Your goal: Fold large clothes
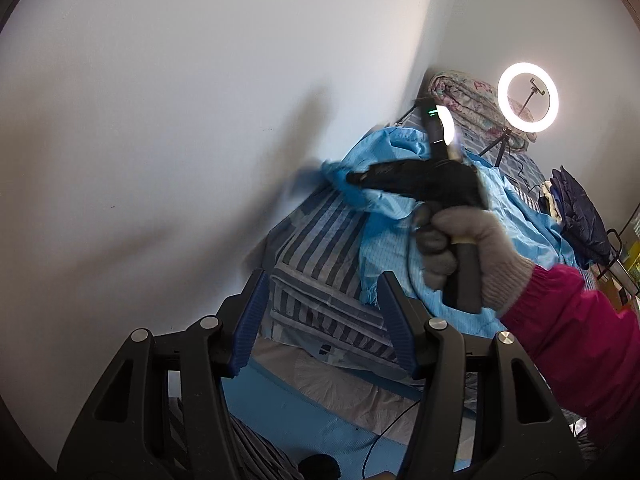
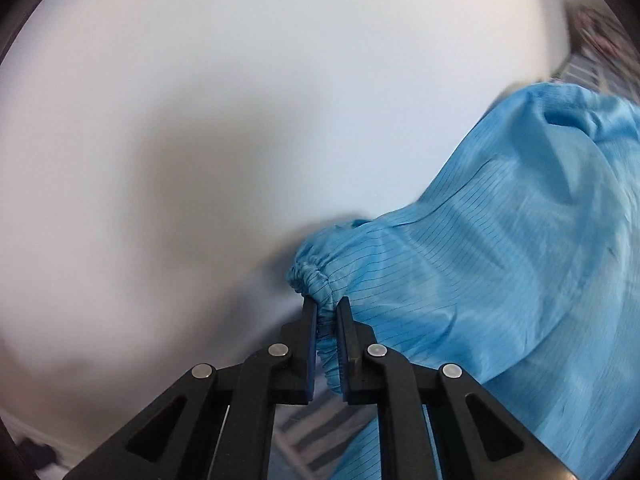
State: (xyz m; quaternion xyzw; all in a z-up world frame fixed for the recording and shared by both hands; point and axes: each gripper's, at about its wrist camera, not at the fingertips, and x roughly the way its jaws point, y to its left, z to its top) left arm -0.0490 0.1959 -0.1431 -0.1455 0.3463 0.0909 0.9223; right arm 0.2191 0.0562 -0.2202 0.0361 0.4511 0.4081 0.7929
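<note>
White wall [image 1: 160, 120] fills the upper left; a striped bed [image 1: 320, 240] sits lower centre. Right gripper [image 2: 327, 312] pinches the blue garment [image 2: 500, 260] cuff. Left gripper [image 1: 320, 320] gapes empty at the bottom.

A thin blue garment [image 2: 500, 248] of faintly glossy, pinstriped cloth lies on a striped woven bedsheet [image 1: 320, 256]. Matt black plastic forms the right gripper [image 2: 327, 320], its rivets bright metal. A grey knit glove [image 1: 472, 256] looks fuzzy.

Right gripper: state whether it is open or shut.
Shut. The right gripper has its pads pinching the elastic cuff of the blue garment.
</note>
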